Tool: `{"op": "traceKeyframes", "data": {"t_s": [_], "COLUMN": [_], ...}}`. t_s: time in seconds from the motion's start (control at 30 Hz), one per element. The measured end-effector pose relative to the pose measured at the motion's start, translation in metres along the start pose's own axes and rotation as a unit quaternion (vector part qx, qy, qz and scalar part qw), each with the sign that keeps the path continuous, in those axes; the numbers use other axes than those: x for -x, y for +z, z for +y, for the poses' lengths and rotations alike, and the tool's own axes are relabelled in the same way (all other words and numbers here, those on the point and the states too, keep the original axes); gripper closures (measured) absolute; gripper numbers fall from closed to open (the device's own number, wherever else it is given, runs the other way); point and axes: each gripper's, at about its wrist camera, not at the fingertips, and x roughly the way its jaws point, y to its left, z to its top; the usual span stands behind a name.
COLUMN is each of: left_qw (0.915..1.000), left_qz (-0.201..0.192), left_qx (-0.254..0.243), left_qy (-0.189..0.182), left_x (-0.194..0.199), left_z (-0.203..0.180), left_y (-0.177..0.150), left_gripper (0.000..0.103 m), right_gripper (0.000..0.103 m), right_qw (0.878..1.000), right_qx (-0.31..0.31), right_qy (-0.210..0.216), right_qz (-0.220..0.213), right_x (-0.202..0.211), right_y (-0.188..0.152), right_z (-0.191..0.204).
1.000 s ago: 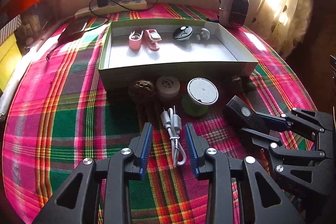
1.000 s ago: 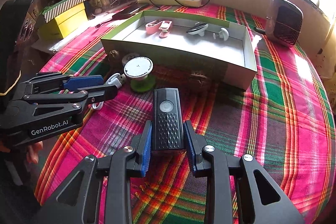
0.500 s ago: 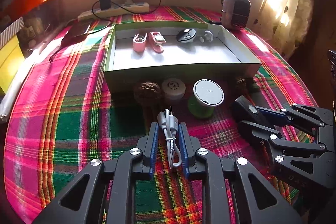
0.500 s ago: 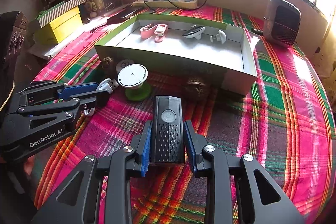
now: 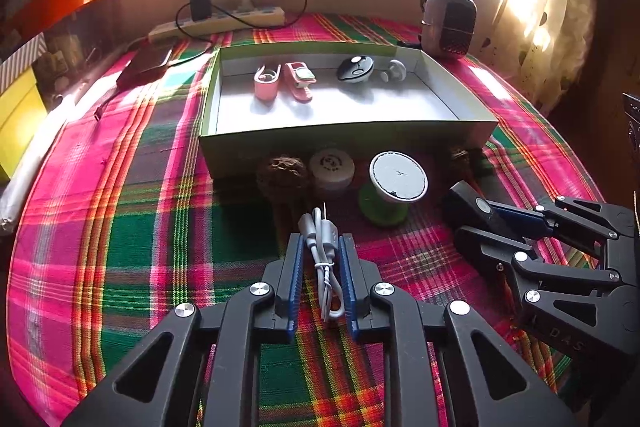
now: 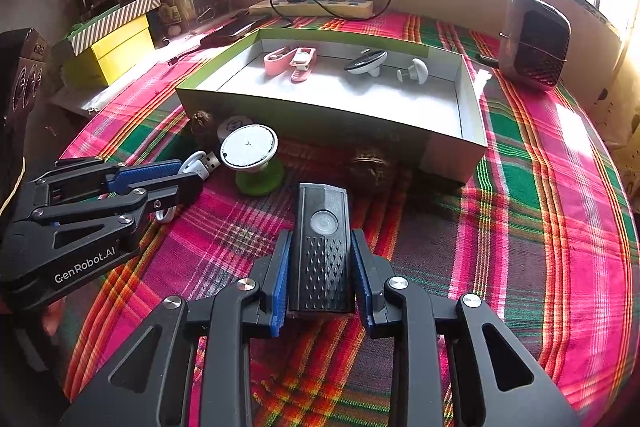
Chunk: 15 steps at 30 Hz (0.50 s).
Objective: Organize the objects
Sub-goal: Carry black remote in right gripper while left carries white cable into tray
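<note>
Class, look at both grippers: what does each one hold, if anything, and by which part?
The left gripper pinches the coiled white cable across its middle. The right gripper clamps the black device by its long sides, near its rear end.

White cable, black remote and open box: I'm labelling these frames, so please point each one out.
White cable (image 5: 323,251), left wrist view, on its bundled middle.
Black remote (image 6: 322,259), right wrist view, on its textured face.
Open box (image 6: 304,119), right wrist view, on its near wall.

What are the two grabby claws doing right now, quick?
Left gripper: closed on the white USB cable, which lies on the tablecloth.
Right gripper: closed on the black bike light.
</note>
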Motion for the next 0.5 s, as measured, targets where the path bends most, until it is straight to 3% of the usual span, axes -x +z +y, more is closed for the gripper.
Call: {"op": "traceKeyframes", "data": {"t_s": [0.5], "left_qw": [1.0000], "left_qz": [0.000], "left_qx": [0.000], "left_qy": [-0.001], "left_x": [0.0007], "left_z": [0.0007], "left_y": [-0.0003], "left_gripper": [0.087], "right_gripper": [0.074], "right_qw": [1.000], "right_qx": [0.003], "right_qy": [-0.004], "right_qz": [0.000], "right_x": [-0.0003], "right_y": [-0.0002], "right_z": [0.0019]}}
